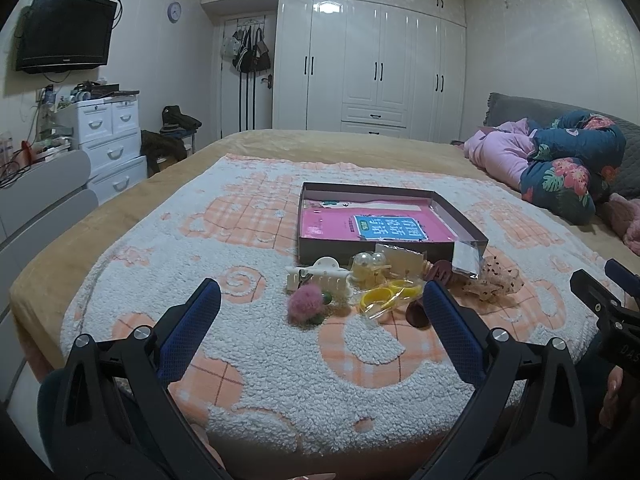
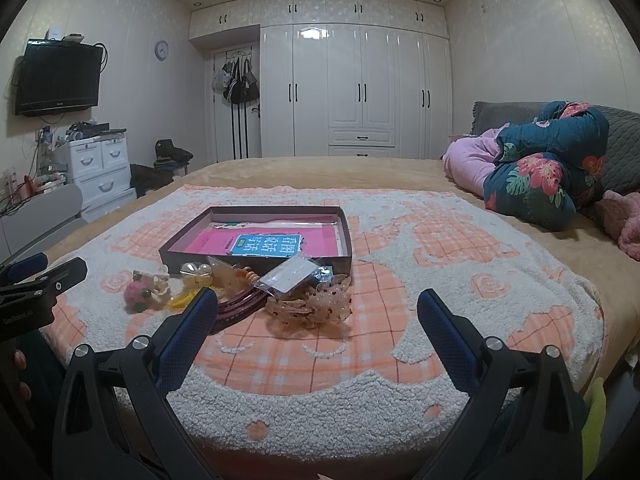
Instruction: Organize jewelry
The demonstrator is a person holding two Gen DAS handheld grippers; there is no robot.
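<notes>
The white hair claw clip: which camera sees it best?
The left wrist view: the white claw clip lies unobstructed, teeth and hinge clear, just behind the pink pompom. In the right wrist view it is small, far left, and mostly hidden by neighbouring accessories.

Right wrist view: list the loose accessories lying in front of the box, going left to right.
Pink pompom hair tie → yellow ring → dark red hair clip → clear plastic packet → peach dotted scrunchie. The pale pieces between the pompom and the packet overlap too much to order.

Nubbly cloth blanket (image 1: 280, 360), matt cardboard box (image 1: 372, 250), glossy wardrobe (image 1: 380, 68) doors.
</notes>
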